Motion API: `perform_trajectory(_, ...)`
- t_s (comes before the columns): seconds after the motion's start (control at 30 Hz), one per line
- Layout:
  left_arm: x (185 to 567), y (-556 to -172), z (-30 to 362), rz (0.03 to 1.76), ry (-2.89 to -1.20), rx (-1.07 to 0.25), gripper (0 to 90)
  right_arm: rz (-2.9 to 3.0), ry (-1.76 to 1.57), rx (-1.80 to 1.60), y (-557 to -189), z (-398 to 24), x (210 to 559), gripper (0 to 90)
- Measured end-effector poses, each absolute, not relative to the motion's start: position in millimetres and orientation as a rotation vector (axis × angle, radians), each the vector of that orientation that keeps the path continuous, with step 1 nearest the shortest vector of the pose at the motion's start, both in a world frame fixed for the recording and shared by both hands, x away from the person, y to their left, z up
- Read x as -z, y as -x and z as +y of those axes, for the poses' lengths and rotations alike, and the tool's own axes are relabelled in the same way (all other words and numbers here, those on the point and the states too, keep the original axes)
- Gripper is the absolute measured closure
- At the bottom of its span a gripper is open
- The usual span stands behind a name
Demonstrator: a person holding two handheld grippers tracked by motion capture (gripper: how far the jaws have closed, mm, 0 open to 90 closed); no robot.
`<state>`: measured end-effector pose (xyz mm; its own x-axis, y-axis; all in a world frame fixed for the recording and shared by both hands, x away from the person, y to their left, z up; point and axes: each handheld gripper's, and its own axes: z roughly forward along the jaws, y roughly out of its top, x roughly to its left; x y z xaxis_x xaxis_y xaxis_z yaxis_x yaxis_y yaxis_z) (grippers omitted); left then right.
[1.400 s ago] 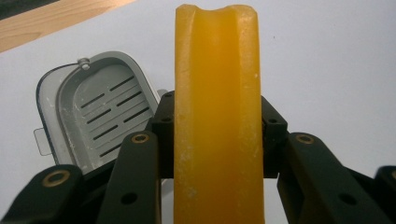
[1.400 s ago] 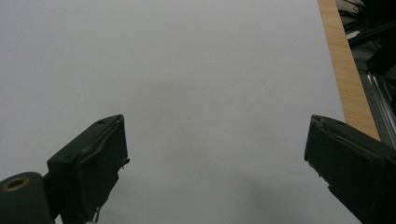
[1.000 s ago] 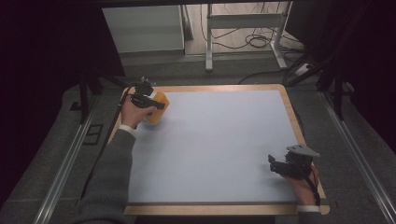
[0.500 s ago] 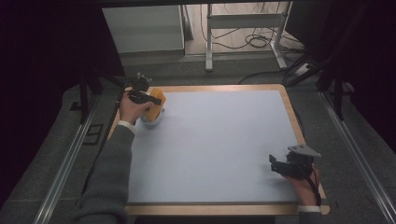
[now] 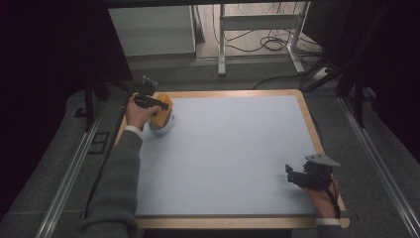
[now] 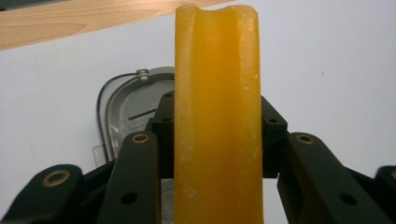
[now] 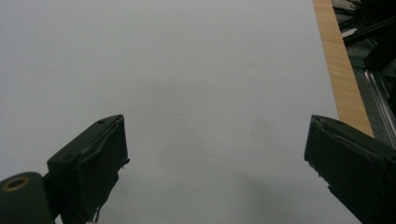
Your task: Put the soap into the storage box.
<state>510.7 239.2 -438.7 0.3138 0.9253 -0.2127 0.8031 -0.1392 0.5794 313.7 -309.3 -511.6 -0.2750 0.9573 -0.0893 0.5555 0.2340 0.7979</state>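
Note:
My left gripper (image 5: 159, 105) is shut on an orange-yellow block (image 5: 163, 112) at the far left corner of the table. In the left gripper view the block (image 6: 217, 70) stands upright between the black jaws of that gripper (image 6: 217, 126), whose pads press on both of its sides. Just under and behind it lies a silvery metal dish (image 6: 123, 100), seen as a pale round thing (image 5: 161, 128) in the high view. Near the right front corner my right gripper (image 5: 293, 174) rests low over the mat, open, with nothing between its jaws (image 7: 215, 154).
A pale blue-grey mat (image 5: 233, 148) covers the table, framed by a wooden border (image 5: 312, 124). Beyond the far edge stand a white cabinet (image 5: 148, 29) and metal table legs (image 5: 221, 44) with cables on the floor. Metal rails run along both sides.
My left hand has carried the orange-yellow block a little toward the far left corner, still gripping it. The right hand has stayed put.

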Motion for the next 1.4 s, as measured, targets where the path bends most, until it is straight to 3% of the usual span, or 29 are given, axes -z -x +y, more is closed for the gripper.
perform_trajectory(0.83, 465, -523, 246, 1.610, -1.959, -0.247, 60.6, 1.927, -1.380, -0.878, -314, -309, 512, 6.1)
perform_trajectory(1.03, 447, -514, 244, 1.563, -1.940, -0.346, 40.4, 1.926, -1.381, -0.878, -314, -310, 512, 6.1)
perform_trajectory(1.27, 447, -511, 246, 1.563, -1.983, -0.355, 30.8, 1.933, -1.374, -0.877, -314, -308, 512, 6.1)
perform_trajectory(1.4, 449, -511, 247, 1.565, -1.976, -0.352, 30.0, 1.933, -1.378, -0.874, -314, -307, 513, 6.1)
